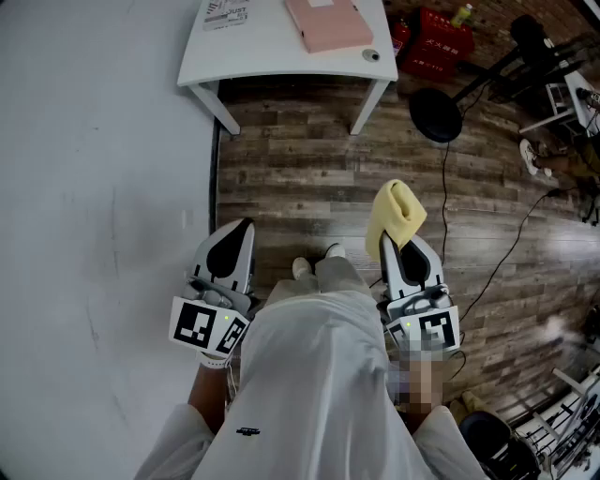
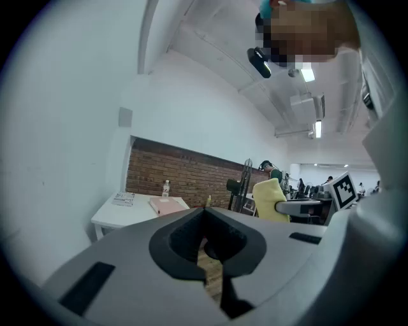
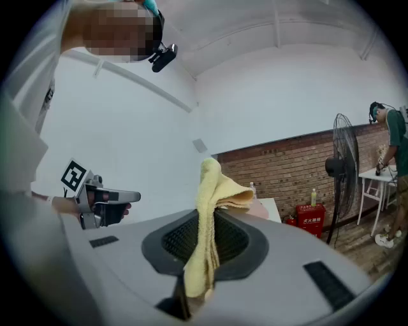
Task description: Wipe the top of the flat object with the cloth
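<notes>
My right gripper (image 1: 388,241) is shut on a folded yellow cloth (image 1: 395,214), which sticks up past its jaws; the right gripper view shows the cloth (image 3: 210,223) pinched between the jaws. My left gripper (image 1: 246,225) is shut with nothing in it, held level with the right one beside my legs. A flat pink object (image 1: 327,23) lies on a white table (image 1: 272,52) ahead of me, well beyond both grippers. The left gripper view shows the pink object (image 2: 167,205) on the table (image 2: 118,218) in the distance.
A white wall runs along my left. A small dark round thing (image 1: 371,55) sits near the table's front edge, papers (image 1: 225,13) at its left. Red crates (image 1: 436,42), a black fan base (image 1: 435,114) and cables lie on the wooden floor to the right.
</notes>
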{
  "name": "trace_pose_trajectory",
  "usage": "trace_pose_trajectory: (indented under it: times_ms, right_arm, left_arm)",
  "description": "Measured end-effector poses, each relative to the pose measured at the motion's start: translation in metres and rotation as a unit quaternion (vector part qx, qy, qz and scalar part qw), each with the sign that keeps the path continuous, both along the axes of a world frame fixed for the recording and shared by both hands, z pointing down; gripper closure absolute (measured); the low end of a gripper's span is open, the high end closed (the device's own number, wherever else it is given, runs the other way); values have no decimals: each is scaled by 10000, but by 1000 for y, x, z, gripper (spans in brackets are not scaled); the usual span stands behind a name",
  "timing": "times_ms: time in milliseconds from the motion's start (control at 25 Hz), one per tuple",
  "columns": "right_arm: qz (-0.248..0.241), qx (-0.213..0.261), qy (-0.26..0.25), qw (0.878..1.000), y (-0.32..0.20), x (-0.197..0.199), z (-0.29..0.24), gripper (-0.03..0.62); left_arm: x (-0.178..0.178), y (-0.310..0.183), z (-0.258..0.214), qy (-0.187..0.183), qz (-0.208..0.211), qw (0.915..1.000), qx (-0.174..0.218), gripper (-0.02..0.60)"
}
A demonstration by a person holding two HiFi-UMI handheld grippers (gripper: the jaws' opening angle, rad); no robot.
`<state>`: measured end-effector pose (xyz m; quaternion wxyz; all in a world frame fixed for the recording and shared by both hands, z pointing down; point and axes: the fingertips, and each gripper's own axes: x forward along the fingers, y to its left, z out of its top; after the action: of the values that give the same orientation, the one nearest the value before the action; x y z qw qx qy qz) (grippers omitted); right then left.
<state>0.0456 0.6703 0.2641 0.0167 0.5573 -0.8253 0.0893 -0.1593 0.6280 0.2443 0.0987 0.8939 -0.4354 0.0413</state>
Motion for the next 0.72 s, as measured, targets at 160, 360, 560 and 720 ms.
trace_pose_trajectory:
  times_ms: [160, 360, 560, 720]
  right_arm:
    - [20, -73, -78, 9999, -7, 9, 0, 539]
    - [-115, -100, -117, 9998, -24, 17, -3, 539]
    - [9, -126, -421, 9990, -40, 32, 3, 536]
    - [25, -81, -416, 9991, -46, 43, 5, 535]
  left_arm:
    - [16, -3, -2, -36, 25, 10000, -88, 572]
    - [47, -7, -5, -63, 380, 9989, -255, 572]
    - [68, -18, 5, -324, 467, 9981, -248, 572]
    - [83, -32, 5, -389, 466, 9979, -210, 571]
